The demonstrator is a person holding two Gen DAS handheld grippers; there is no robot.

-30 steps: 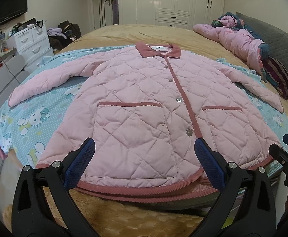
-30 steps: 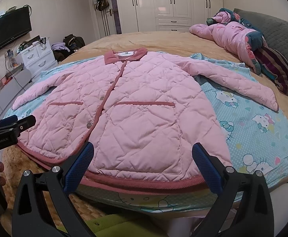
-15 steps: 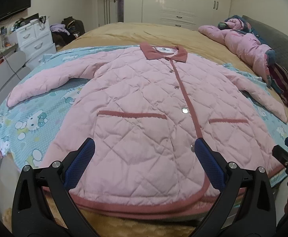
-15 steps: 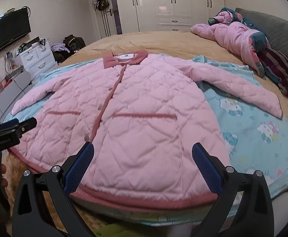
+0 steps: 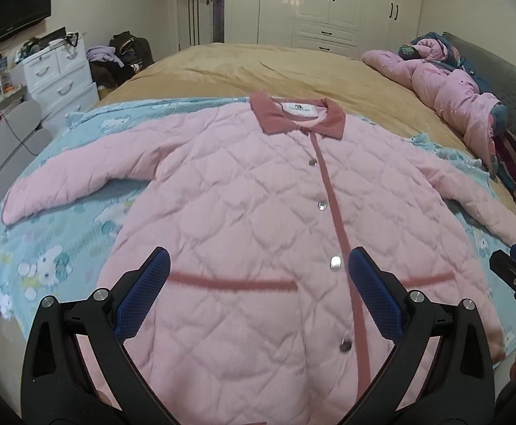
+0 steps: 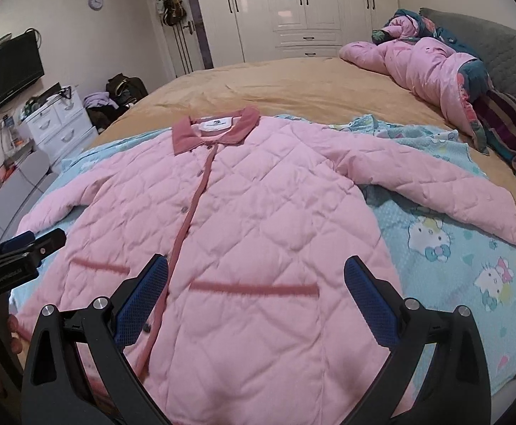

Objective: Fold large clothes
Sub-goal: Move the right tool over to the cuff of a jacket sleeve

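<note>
Your pink quilted jacket (image 5: pixel 244 219) lies flat, buttoned.
Dark-pink collar points away from you; both sleeves spread outward.

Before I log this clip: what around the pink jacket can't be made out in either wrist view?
- Jacket hem: both views, hidden behind each open tool, left tool and right tool.
- Collar label text: too small in both.
- Pocket trim: motion-blurred.
- Left cuff: right view, partly covered by the left tool.
- Whether either tool touches the fabric: cannot tell.

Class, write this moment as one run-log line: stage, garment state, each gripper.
stage: pre-fold | pink quilted jacket: flat, buttoned, sleeves spread, on cartoon sheet | left gripper: open, above jacket | right gripper: open, above jacket
</note>
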